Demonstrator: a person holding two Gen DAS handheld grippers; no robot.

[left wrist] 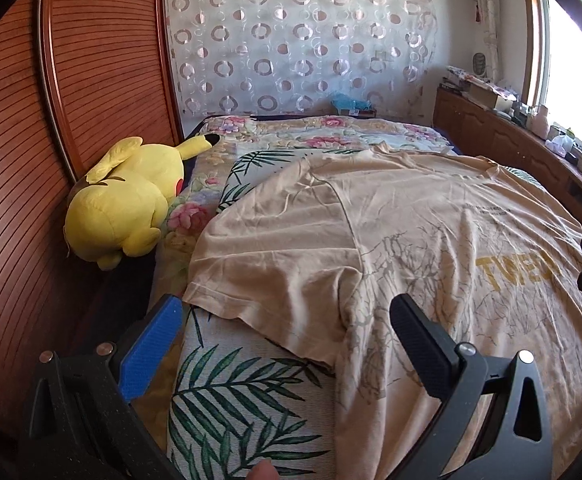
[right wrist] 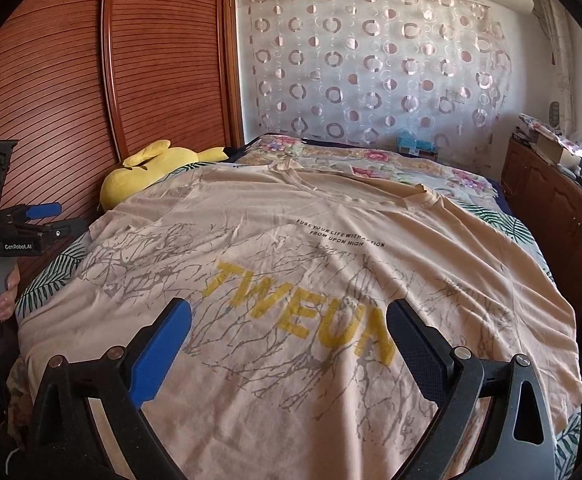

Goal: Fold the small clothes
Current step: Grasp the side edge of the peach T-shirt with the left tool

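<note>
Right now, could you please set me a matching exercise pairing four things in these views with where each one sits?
Things:
1. T-shirt
2. plush toy
3. left gripper
4. blue packet

Places:
A. at the bed's far end, by the curtain
B. spread flat across the bed
C. against the wooden wardrobe
D. over the shirt's sleeve, jaws open

Pairs: 1-B, 2-C, 3-D, 4-A
</note>
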